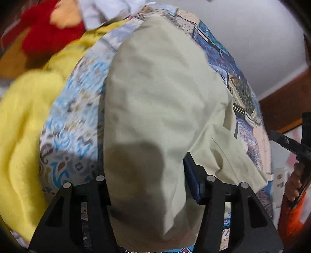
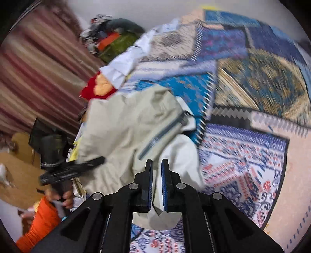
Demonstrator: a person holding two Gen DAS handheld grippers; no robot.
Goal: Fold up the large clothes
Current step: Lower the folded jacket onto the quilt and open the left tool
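While the pale jacket (image 2: 128, 126) lies bunched on the patterned bedspread (image 2: 243, 155), the right gripper (image 2: 156, 169) has its jaws clamped on a fold of it. The left gripper (image 1: 147, 186) holds its jaws apart, jacket cloth bulging between them.

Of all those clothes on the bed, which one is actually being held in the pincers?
The pale beige garment with the grey zip: the right hand-held gripper pinches its fabric. The yellow, red and white pieces lie untouched.
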